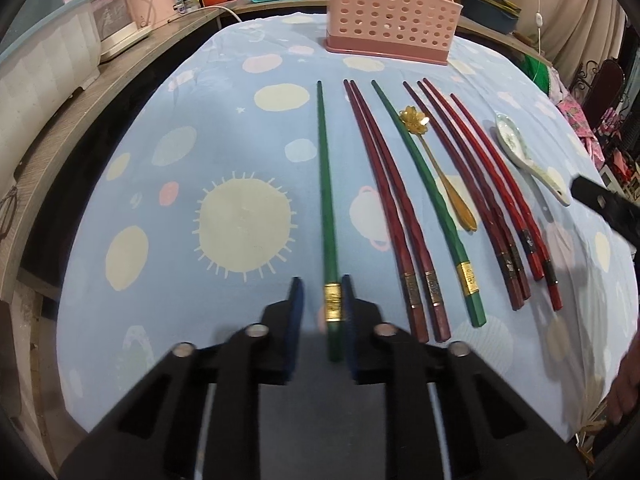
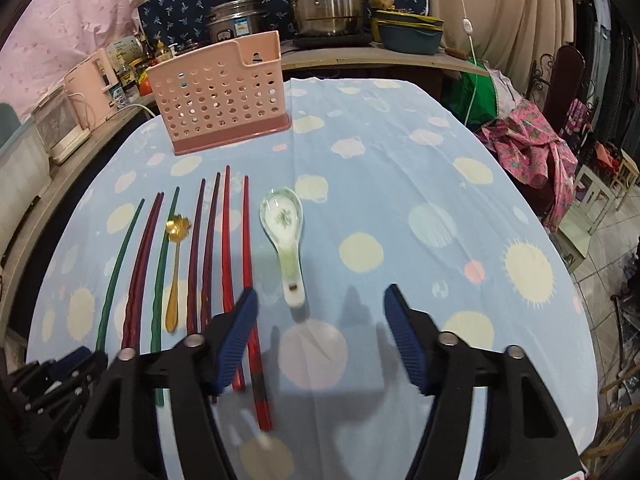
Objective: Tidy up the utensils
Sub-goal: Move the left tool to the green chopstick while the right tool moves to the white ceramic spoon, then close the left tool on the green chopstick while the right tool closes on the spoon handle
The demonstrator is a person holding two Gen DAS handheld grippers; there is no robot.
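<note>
A row of chopsticks lies on the blue tablecloth: a green chopstick (image 1: 326, 204) at the left, dark red pairs (image 1: 390, 208), a second green one (image 1: 430, 200), and bright red ones (image 1: 508, 196). A gold flower spoon (image 1: 438, 164) and a white ceramic spoon (image 1: 528, 156) lie among them. My left gripper (image 1: 323, 300) is open, with its jaws on either side of the left green chopstick's gold-banded end. My right gripper (image 2: 320, 332) is wide open above the cloth, just in front of the ceramic spoon (image 2: 286, 236). A pink perforated utensil holder (image 1: 390, 8) stands at the far edge of the cloth.
A wooden counter (image 1: 80, 92) with white and pink appliances runs along the left. Steel pots (image 2: 324, 0) and a blue basin stand behind the table. Pink cloth and chairs (image 2: 532, 148) are at the right, beyond the table edge.
</note>
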